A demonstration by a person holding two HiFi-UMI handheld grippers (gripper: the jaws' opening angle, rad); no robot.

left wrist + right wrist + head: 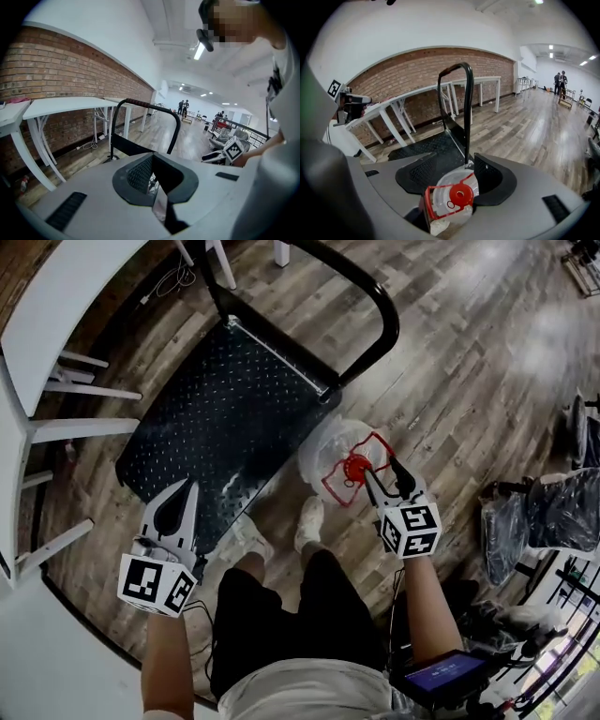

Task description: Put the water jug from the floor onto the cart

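Note:
The clear water jug (330,442) with a red cap (357,466) and red carry handle stands on the wood floor, beside the near right corner of the black cart (225,409). My right gripper (386,479) is just above the jug's top and open. In the right gripper view the jug's neck and red cap (460,194) sit between the spread jaws, and the pads do not press on it. My left gripper (187,488) hangs over the cart deck's near edge with its tips together and nothing in it. The left gripper view shows its jaws (153,157) narrowed to a sliver.
The cart's black loop handle (375,306) rises at its far end, close behind the jug. White tables (66,296) with angled legs line the brick wall at left. The person's white shoes (309,521) stand just near of the jug. Plastic-wrapped chairs (544,512) stand at right.

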